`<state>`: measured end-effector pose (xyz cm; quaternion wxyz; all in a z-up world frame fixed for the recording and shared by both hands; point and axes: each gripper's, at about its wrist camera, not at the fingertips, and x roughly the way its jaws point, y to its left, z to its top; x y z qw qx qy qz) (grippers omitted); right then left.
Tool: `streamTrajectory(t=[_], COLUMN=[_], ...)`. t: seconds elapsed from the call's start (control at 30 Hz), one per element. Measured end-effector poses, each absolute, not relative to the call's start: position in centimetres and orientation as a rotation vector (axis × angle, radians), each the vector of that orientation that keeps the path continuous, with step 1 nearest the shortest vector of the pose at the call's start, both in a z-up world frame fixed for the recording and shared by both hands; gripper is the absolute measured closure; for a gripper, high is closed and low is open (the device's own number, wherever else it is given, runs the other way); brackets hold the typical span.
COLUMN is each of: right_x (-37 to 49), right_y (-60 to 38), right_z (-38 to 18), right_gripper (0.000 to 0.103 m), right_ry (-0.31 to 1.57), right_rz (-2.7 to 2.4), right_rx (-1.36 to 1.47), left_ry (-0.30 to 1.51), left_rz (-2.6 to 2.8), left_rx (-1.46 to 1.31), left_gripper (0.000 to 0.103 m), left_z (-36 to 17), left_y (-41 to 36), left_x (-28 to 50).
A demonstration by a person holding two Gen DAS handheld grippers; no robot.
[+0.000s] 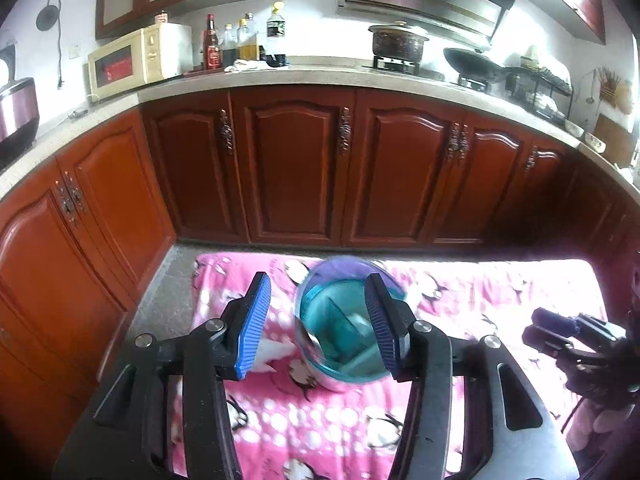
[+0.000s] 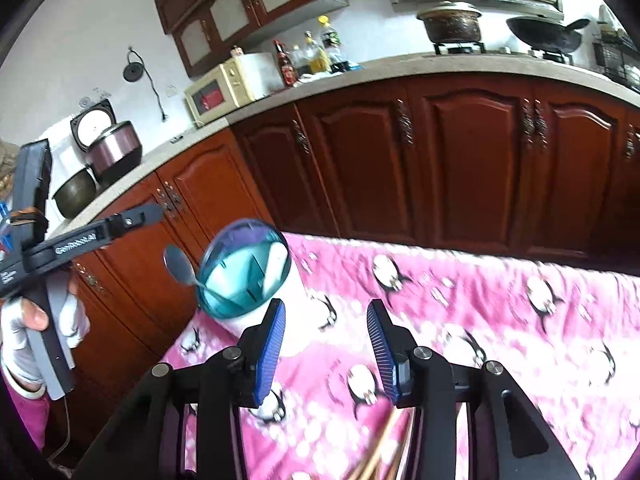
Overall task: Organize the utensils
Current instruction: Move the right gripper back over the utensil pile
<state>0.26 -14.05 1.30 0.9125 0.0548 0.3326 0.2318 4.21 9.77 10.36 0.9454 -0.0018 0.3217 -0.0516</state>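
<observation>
A utensil holder point(image 1: 340, 332) with a teal rim and white body stands on a pink penguin cloth point(image 1: 280, 412). My left gripper point(image 1: 318, 322) is open, and the holder sits just beyond and between its blue pads without touching them. In the right wrist view the holder point(image 2: 244, 276) is at centre left, with a metal spoon point(image 2: 180, 266) leaning out over its rim. My right gripper point(image 2: 327, 348) is open over the cloth, to the right of the holder, with nothing between its fingers. Blurred wooden chopsticks point(image 2: 384, 452) lie below it. A gloved hand point(image 2: 24, 320) holds the left gripper point(image 2: 140, 218).
Red-brown cabinet doors point(image 1: 296, 168) close off the space behind the cloth-covered table. The counter point(image 1: 280, 76) above them carries a microwave, bottles, a pot and a wok. A rice cooker point(image 2: 114, 148) stands at the left. My right gripper point(image 1: 548, 328) shows at the right edge.
</observation>
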Motion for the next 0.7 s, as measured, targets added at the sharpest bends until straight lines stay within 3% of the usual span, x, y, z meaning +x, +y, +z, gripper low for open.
streamTrajectory(t=[0.7], right_x=[-2.9], right_y=[-22.0], right_z=[-3.8], right_gripper=[0.058], right_ry=[0.878], right_rz=[0.267], right_rx=[0.132], left_ry=[0.766], left_rz=[-0.238], left_rx=[-0.004], left_gripper=[0.055], left_z=[4.5], left_y=[-0.6], left_x=[1.3])
